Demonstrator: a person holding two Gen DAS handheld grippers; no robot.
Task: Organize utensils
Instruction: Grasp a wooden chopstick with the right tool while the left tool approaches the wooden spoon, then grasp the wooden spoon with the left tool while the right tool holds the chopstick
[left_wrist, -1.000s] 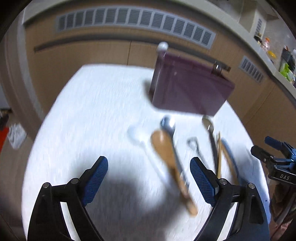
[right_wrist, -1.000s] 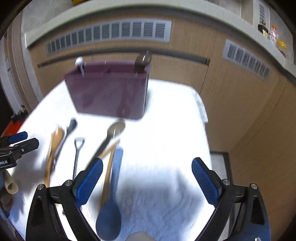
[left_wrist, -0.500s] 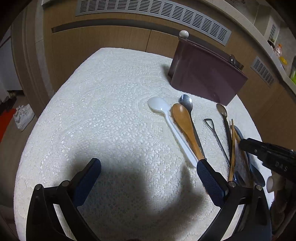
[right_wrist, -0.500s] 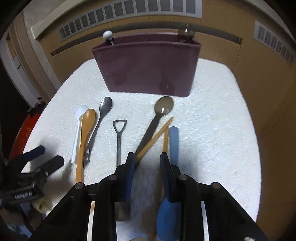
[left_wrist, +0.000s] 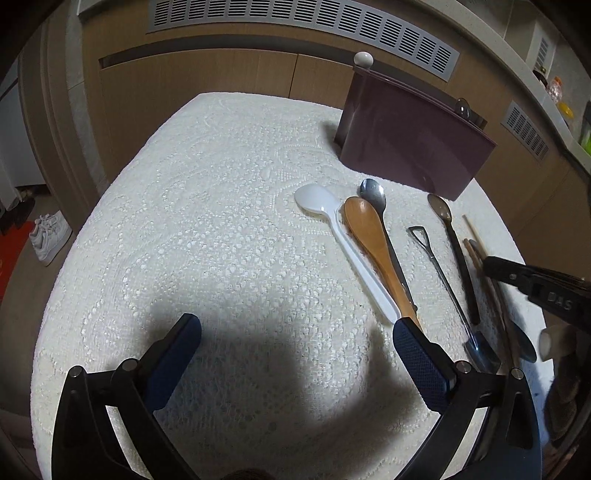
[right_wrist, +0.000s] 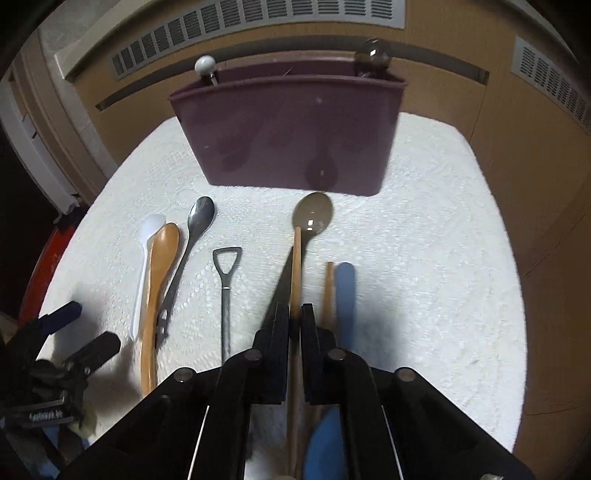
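Chopstick pinched by right gripper, left gripper idle

Right gripper (right_wrist: 295, 321) has just been closing; jaws now nearly together, clamped on a wooden chopstick (right_wrist: 296, 266) that runs straight toward 12 o'clock, its tip over the handle of a dark spoon (right_wrist: 313, 216). Second chopstick (right_wrist: 328, 291) lies just beside it at 3 o'clock, flat on the white lace cloth (right_wrist: 424, 258) covering the worktop. Blue spoon (right_wrist: 345, 295) just beyond that, handle pointing to 12.

Left of the jaws in the right wrist view, going toward 9 o'clock: shovel-handled metal utensil (right_wrist: 226, 280), steel spoon (right_wrist: 192, 236), wooden spoon (right_wrist: 159, 280), white plastic spoon (right_wrist: 146, 258). Last three touch or overlap; wooden spoon lies partly on the white one.

Purple utensil holder (right_wrist: 291, 136) stands upright at 12 o'clock, just beyond the spoon bowls. White knob (right_wrist: 205, 65) sticks out at its left end, dark round spoon bowl (right_wrist: 372, 51) at its right end.

Left gripper (left_wrist: 295, 347) jaws spread wide, nothing between them, only bare cloth. Its right finger (left_wrist: 417, 362) sits over the end of the wooden spoon's handle; contact cannot be told.
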